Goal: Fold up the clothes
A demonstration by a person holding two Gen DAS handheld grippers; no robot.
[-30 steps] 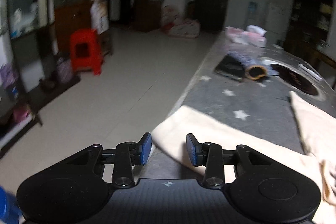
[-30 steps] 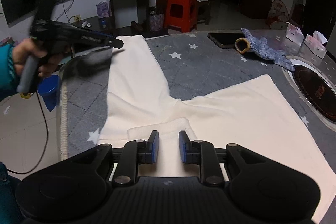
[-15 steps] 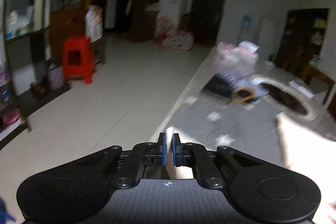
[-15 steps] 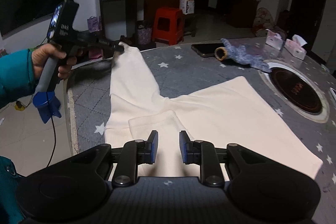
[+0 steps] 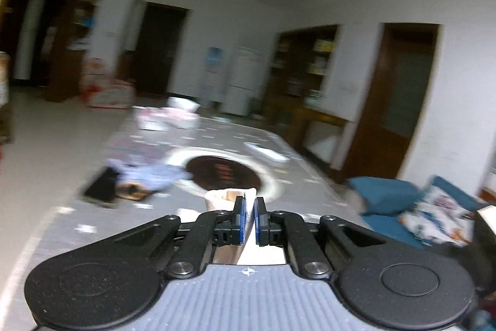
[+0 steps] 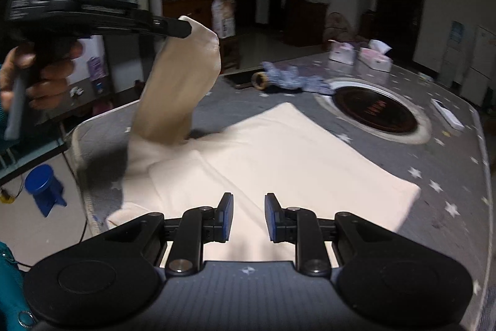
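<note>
The cream trousers [image 6: 279,151] lie on the star-patterned grey worktop [image 6: 449,182], most of the cloth spread flat on the near side of the round dark burner plate [image 6: 375,110] set into that surface. One leg [image 6: 183,82] is off the cloth: the left tool [image 6: 183,28], held in a person's hand [image 6: 40,73], has its jaws clamped on the cuff and holds it high above the worktop, up and away from the burner plate, so the leg hangs as a slack, curved strip down to where it joins the seat. In the left wrist view the same cuff [image 5: 229,196] pokes out just past the closed blue pads [image 5: 240,219], with the burner plate straight beyond it. Gripping at the hem is, I judge, what gives control of the whole leg's length: raised by its end, it can be swung across and laid on the other leg, which points toward the burner plate's near right.

The right tool [image 6: 248,217] hovers over the waist end of the garment, on the side farthest from the burner plate, its jaws apart and gripping nothing. It seems placed to pin or steady that end while the leg comes over. A patterned glove [image 6: 291,78] and a dark phone lie beside the burner plate, clear of the trousers.
</note>
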